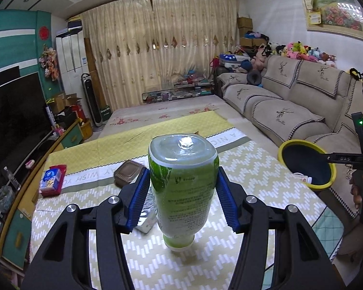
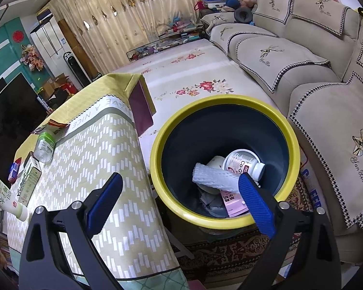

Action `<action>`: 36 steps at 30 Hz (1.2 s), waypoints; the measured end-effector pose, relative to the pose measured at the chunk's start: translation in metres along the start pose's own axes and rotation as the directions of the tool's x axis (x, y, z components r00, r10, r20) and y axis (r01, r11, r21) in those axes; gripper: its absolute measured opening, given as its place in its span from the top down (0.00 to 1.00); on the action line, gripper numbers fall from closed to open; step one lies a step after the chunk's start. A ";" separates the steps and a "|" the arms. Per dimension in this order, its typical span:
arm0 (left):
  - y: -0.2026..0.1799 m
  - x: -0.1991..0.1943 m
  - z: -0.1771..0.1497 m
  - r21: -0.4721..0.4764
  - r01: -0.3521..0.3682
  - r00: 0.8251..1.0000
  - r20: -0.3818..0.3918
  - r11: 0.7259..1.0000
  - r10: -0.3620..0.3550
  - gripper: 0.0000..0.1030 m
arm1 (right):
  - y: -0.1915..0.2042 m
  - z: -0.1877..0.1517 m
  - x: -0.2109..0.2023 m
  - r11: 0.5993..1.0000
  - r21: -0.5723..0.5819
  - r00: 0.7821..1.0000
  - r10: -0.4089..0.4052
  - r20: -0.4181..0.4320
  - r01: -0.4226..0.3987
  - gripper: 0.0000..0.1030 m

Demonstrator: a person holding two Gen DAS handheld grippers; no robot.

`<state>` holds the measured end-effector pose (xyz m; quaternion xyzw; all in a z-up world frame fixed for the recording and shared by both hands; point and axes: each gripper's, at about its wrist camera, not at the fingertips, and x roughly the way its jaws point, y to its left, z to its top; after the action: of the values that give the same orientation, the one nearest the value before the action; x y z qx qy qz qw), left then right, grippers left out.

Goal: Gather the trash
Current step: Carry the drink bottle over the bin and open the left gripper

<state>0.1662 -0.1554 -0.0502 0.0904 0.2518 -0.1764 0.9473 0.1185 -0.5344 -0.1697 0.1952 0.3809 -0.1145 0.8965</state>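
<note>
- Green-labelled bottle [image 1: 182, 188] sits at centre frame in the left wrist view, clamped between the blue pads of the left gripper [image 1: 183, 191]; the jaws are closed against its sides at about mid-body.
- Its long axis runs along the jaws' line of sight: the clear base points up and away toward the top of the frame, the white cap end down toward the camera, over the worktop [image 1: 254, 169].
- From the bottle, the bin [image 1: 307, 188] lies at the right edge of that frame, off the worktop's right side, so the carry, as I judge it, goes rightward and then cap-first or base-first down into the opening.
- Right gripper [image 2: 179, 200] hangs above the bin [image 2: 225, 220] in the lower centre of its own view, jaws spread wide and holding nothing; a white pill bottle [image 2: 244, 165], bubble wrap [image 2: 215, 178] and a pink packet [image 2: 232, 204] lie inside.
- That gripper is nearer the bin, but the left one has the load.
- Still on the worktop at the left of the right wrist view: a small clear bottle [image 2: 44, 146] lying on its side and a carton [image 2: 29, 178].
</note>
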 end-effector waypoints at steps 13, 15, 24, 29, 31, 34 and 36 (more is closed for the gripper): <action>-0.071 0.043 0.052 0.041 0.224 0.975 -0.013 0.974 -0.224 0.47 | -0.039 0.001 -0.035 0.998 0.065 0.997 -0.029 0.067 0.025 0.11; -0.089 0.049 0.061 0.065 0.260 0.966 -0.012 0.963 -0.260 0.47 | -0.049 0.001 -0.040 0.996 0.082 0.996 -0.039 0.078 0.032 0.11; -0.200 0.096 0.099 0.143 0.458 0.889 -0.076 0.877 -0.452 0.47 | -0.094 -0.007 -0.063 0.981 0.168 0.989 -0.110 0.098 0.093 0.11; -0.254 0.132 0.101 0.164 0.521 0.853 -0.147 0.838 -0.501 0.47 | -0.110 -0.011 -0.071 0.971 0.205 0.985 -0.146 0.095 0.124 0.11; -0.273 0.143 0.100 0.179 0.529 0.848 -0.161 0.830 -0.506 0.47 | -0.111 -0.013 -0.073 0.968 0.214 0.983 -0.153 0.097 0.130 0.11; -0.292 0.157 0.100 0.192 0.537 0.843 -0.168 0.821 -0.511 0.47 | -0.110 -0.015 -0.074 0.967 0.218 0.983 -0.156 0.094 0.133 0.11; -0.303 0.167 0.100 0.189 0.545 0.837 -0.176 0.817 -0.517 0.47 | -0.107 -0.015 -0.074 0.967 0.214 0.983 -0.158 0.093 0.135 0.11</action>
<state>0.2309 -0.5087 -0.0744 0.1365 0.2995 -0.4563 0.8267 0.0206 -0.6193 -0.1538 0.2519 0.3306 -0.2300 0.8800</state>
